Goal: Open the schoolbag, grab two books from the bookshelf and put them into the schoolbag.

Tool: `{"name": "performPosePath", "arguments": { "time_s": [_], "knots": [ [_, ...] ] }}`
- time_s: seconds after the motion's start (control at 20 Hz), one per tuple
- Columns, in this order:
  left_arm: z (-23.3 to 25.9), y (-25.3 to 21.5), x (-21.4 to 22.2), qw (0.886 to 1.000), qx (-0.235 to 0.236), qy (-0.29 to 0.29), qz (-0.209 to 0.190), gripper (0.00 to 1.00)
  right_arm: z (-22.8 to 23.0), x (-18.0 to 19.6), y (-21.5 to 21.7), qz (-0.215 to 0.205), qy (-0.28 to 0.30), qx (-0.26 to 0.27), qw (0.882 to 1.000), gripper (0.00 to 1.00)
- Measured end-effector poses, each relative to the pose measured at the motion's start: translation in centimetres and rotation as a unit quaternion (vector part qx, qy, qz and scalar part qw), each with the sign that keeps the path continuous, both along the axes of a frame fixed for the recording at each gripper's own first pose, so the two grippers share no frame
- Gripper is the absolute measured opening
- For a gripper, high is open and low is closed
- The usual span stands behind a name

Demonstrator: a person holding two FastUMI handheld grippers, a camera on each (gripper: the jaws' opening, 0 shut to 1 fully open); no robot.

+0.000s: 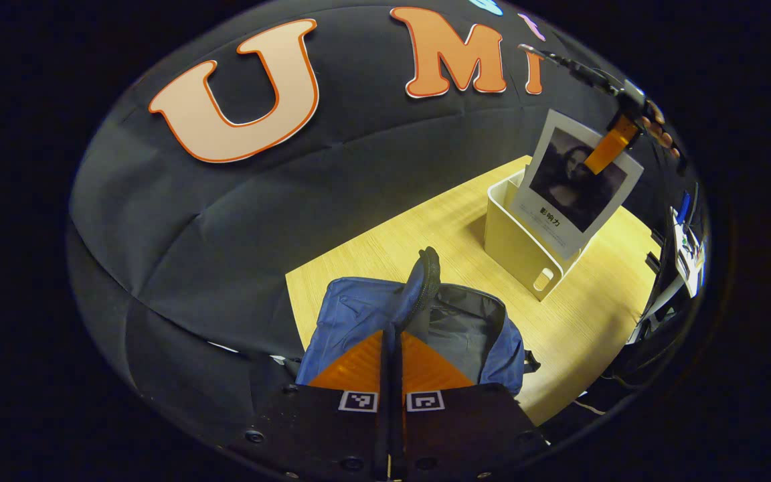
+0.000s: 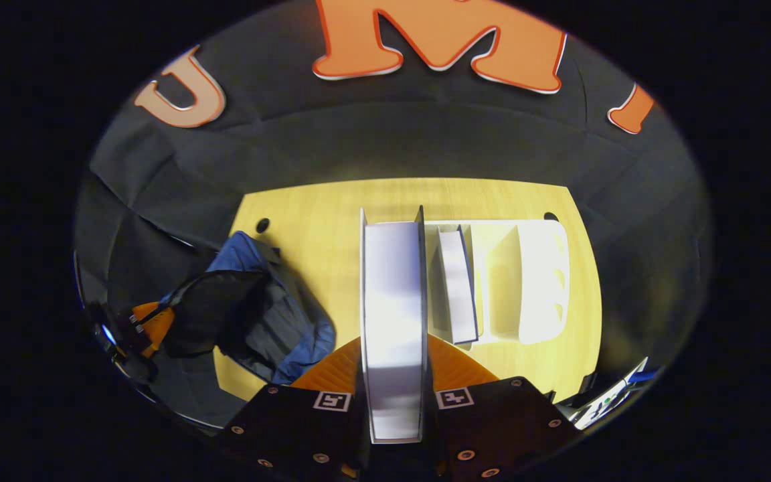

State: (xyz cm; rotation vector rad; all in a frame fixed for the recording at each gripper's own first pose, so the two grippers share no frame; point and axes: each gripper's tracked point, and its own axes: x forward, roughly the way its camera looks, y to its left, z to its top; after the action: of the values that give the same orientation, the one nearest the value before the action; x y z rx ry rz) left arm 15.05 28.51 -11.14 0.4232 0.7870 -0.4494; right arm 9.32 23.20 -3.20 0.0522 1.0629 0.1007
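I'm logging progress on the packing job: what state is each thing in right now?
schoolbag: open, flap held up
left gripper: shut on the bag's flap
right gripper: shut on a book
book: lifted clear above the rack
second book: standing in the rack
book rack: upright on the table

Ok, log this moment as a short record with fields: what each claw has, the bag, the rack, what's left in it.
left claw: shut on the schoolbag flap, holding it up
schoolbag: blue, open, on the wooden table
right claw: shut on a book, lifted above the rack
rack: white, on the table
left in rack: one book, upright in a slot
books in bag: none seen
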Motion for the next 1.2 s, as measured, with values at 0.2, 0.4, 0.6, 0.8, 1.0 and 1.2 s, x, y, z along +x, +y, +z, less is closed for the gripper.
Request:
{"name": "performPosePath", "arguments": {
  "time_s": [0.2,0.4,0.6,0.8,1.0,1.2],
  "knots": [
    [0.4,-0.1,0.5,1.000,-0.004,0.008,0.012,0.02,1.2,-2.0,4.1,0.016,-0.025,0.079,0.996,0.31],
    [1.8,-0.1,1.1,1.000,0.007,0.005,0.015,0.01,-1.6,-3.5,9.1,0.032,-0.006,0.171,0.985,0.31],
    [2.1,-0.5,1.1,1.000,0.009,0.008,0.020,0.02,-5.0,-4.7,14.6,0.023,0.021,0.263,0.964,0.31],
    [1.6,-1.2,0.8,0.999,-0.005,0.021,0.027,0.02,-9.0,-3.8,18.3,0.001,0.015,0.298,0.954,0.30],
    [1.6,-1.8,0.4,0.999,-0.019,0.024,0.026,0.02,-13.3,-3.1,21.8,-0.026,0.033,0.345,0.938,0.30],
    [1.3,-3.1,-0.3,0.999,-0.036,0.033,0.009,0.02,-16.4,-2.1,24.2,-0.032,0.033,0.375,0.926,0.30]
  ]
}}
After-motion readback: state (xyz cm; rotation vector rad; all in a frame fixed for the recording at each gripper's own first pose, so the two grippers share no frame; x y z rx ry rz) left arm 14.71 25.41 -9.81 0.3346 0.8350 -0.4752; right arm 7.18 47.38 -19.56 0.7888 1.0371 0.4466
